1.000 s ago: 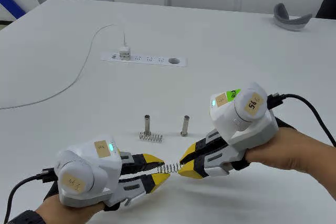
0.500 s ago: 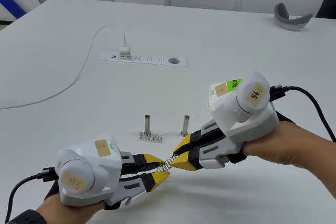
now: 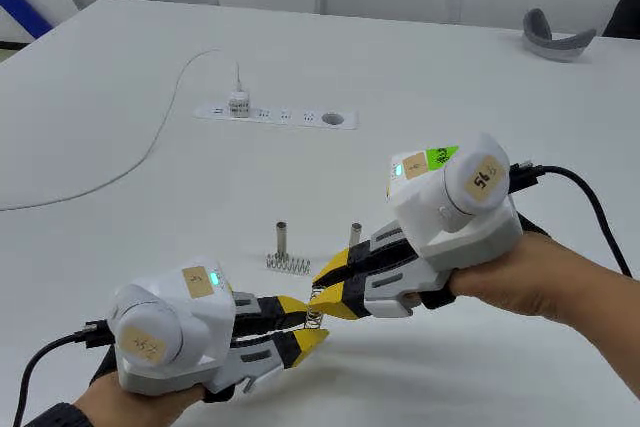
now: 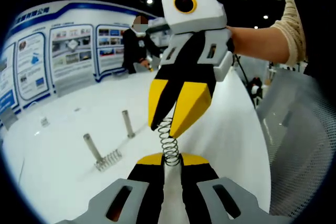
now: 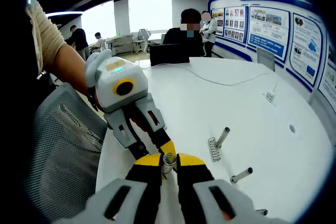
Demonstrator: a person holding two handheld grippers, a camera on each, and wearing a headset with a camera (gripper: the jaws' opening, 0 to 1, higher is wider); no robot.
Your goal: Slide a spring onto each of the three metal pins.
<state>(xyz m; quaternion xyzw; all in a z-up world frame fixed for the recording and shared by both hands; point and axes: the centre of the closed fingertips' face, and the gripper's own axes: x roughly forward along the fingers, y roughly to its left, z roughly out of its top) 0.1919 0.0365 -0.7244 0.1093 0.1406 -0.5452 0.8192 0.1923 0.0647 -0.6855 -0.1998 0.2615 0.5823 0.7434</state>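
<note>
Spring (image 3: 314, 316) number one is up off the bench, bridged between your two grippers in the head view. Your left gripper (image 3: 310, 325) has its jaws clamped on the near end. Your right gripper (image 3: 320, 290) reaches in from the right with its jaws pinched on the far end. Behind them on the white bench (image 3: 420, 97) stand two upright metal pins. The left pin (image 3: 281, 238) shows full height; the foot of the right pin (image 3: 354, 234) is hidden behind your right gripper. A loose spring (image 3: 288, 264) lies on its side against the foot of the left pin. Farther back sits a power strip (image 3: 275, 115) with a white plug (image 3: 238, 102) in it, and a thin cable (image 3: 150, 142) trails off to the left. A grey curved object (image 3: 555, 37) rests near the far right edge.

In the left gripper view, your own yellow-tipped jaws rise from the bottom, closed on the lower coils of the spring. It runs up into the right gripper's jaws, which are closed on its top coils. Off to the left both pins stand on the bench, the loose spring touching the base of the nearer one. A grey mesh chair (image 4: 299, 129) sits at the right.

In the right gripper view, your jaws are together on the spring, seen end-on as a ring between the yellow tips. The left gripper's jaws hold its other end just beyond. To the right, the pins and the loose spring lie well apart from both grippers.
</note>
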